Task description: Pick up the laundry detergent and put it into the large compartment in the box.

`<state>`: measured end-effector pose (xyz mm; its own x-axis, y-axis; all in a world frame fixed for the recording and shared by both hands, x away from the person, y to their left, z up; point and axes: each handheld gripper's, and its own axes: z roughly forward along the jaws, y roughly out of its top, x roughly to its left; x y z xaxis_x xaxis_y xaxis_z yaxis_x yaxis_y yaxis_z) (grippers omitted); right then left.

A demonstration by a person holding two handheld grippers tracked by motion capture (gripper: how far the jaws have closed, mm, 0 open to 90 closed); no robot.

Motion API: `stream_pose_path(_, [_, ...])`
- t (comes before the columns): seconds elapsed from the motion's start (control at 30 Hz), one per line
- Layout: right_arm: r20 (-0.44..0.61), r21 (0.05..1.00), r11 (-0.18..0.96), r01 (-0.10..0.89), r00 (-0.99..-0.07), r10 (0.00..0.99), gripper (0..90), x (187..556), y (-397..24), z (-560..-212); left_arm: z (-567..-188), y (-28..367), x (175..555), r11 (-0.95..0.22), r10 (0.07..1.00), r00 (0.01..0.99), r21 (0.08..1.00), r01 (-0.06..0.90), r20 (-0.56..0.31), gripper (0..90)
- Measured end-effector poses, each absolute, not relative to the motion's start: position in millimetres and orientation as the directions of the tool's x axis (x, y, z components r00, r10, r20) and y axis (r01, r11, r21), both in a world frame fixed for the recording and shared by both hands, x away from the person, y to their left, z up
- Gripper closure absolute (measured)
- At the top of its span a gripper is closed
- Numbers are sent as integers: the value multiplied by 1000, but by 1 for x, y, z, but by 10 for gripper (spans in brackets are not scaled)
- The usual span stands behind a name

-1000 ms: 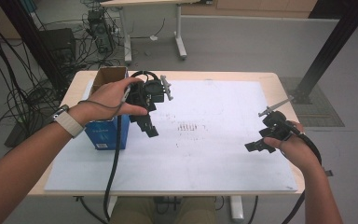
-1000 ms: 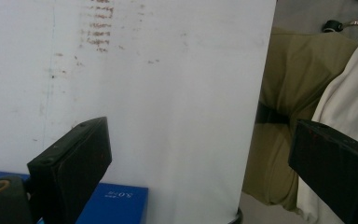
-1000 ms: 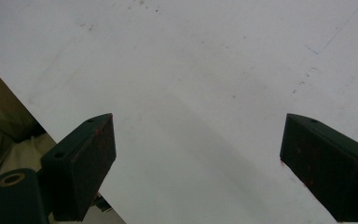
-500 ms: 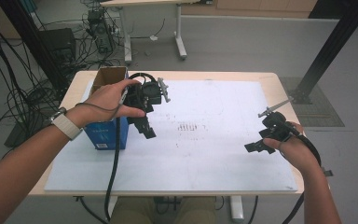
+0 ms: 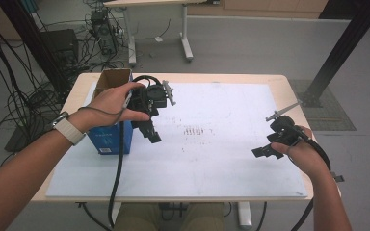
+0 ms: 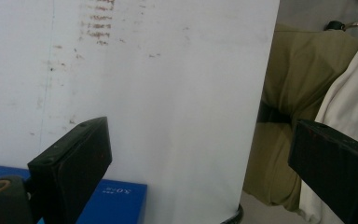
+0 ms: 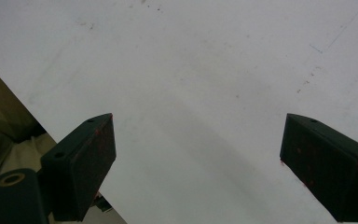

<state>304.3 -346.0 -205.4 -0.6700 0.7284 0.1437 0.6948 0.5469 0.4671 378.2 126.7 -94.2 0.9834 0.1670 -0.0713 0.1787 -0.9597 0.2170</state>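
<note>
I start with the table [image 5: 231,192], whose pale wooden edge frames a white sheet [image 5: 212,159] covering nearly all of its top; the far floor beyond it is a tangle of cables I can't sort out. On the sheet, near its middle, I see a patch of faint brownish marks [image 5: 192,130], too small for me to read from the high view and cut off at the top of the left gripper view.

At the table's left end stands an open cardboard box with blue sides [image 5: 110,139]. My left hand and forearm cover much of its front, so I cannot see into it, and its label is too blurred to make out. In the left gripper view just a blue corner of it shows behind the near jaw.

The left claw [image 5: 152,134] hangs just beside that box, on its right, above the sheet, tilted downward. Its jaws stand wide apart with nothing between them: released.

The right claw [image 5: 266,150] sits well apart from it, near the table's right edge, low over bare sheet. My hand hides most of its body from above, but in its own view the jaws gape wide and hold nothing.
</note>
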Motion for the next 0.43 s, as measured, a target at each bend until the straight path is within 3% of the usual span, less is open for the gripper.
stream_pose_path(0.43, [144,470,545,694,-670,729,103,303,-347,-206,-94,129,378,-959,172,982,217,185,-74,64])
